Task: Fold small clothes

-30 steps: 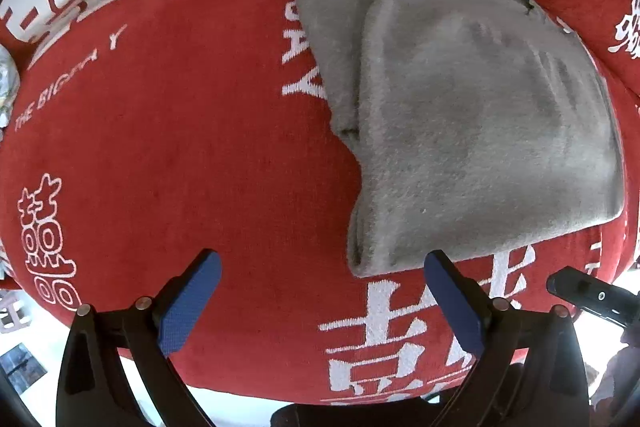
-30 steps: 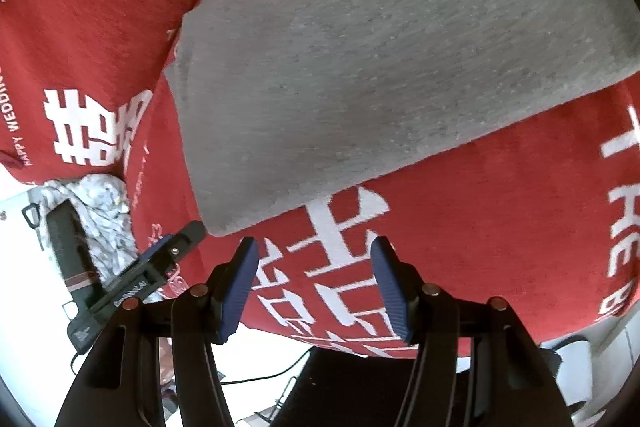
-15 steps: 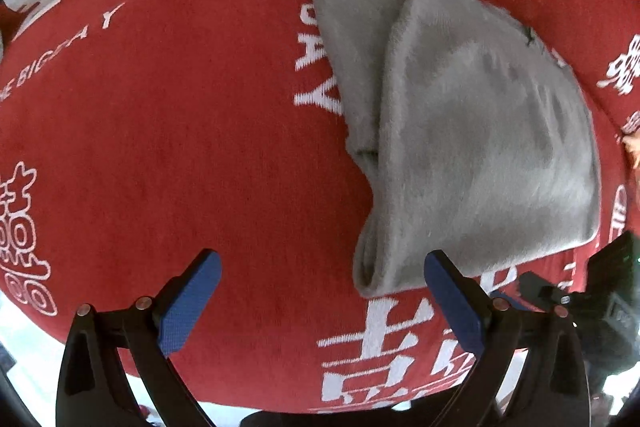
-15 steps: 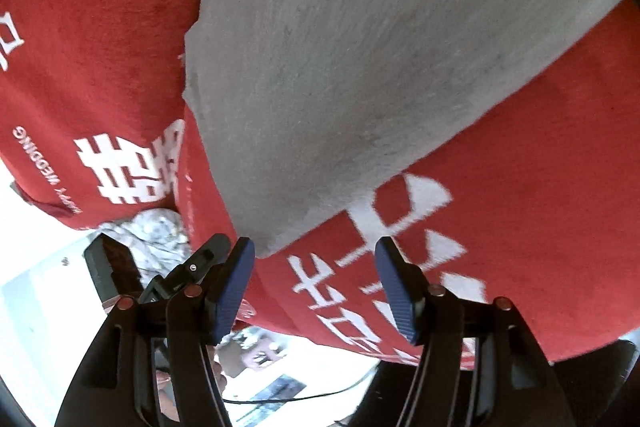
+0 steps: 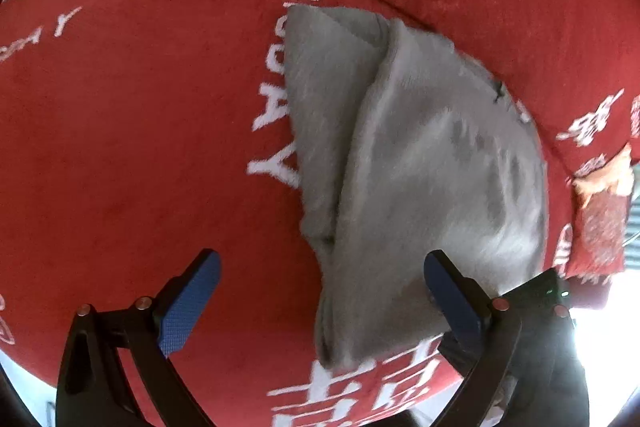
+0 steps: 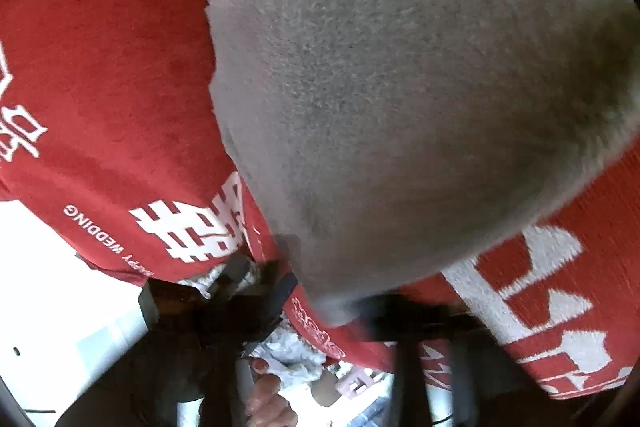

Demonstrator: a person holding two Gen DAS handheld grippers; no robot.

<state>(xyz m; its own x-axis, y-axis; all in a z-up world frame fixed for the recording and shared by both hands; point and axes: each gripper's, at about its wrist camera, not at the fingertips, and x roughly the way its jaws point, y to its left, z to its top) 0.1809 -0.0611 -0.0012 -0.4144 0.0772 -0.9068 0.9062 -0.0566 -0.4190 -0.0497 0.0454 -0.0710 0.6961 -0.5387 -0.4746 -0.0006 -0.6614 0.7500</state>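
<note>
A grey fleecy cloth (image 5: 420,167), folded over with a thick fold along its left edge, lies on a red blanket (image 5: 140,147) printed with white letters. My left gripper (image 5: 320,291) hovers open over the cloth's near left corner, and its blue pads touch nothing. The right gripper (image 5: 536,291) shows as a black body at the cloth's near right corner. In the right wrist view the cloth (image 6: 400,87) fills the frame. There my right gripper (image 6: 332,303) is blurred and has shut on the cloth's near corner, which hides its fingertips.
The red blanket (image 6: 100,67) drapes over a rounded front edge, with bright floor below. A white crumpled fabric (image 6: 296,351) and a person's fingers (image 6: 264,399) sit under that edge. An orange patterned item (image 5: 604,179) lies at the far right.
My right gripper sank toward the cloth's near corner and its jaws went from wide apart to closed. The left gripper drifted so the cloth now sits between its open fingers.
</note>
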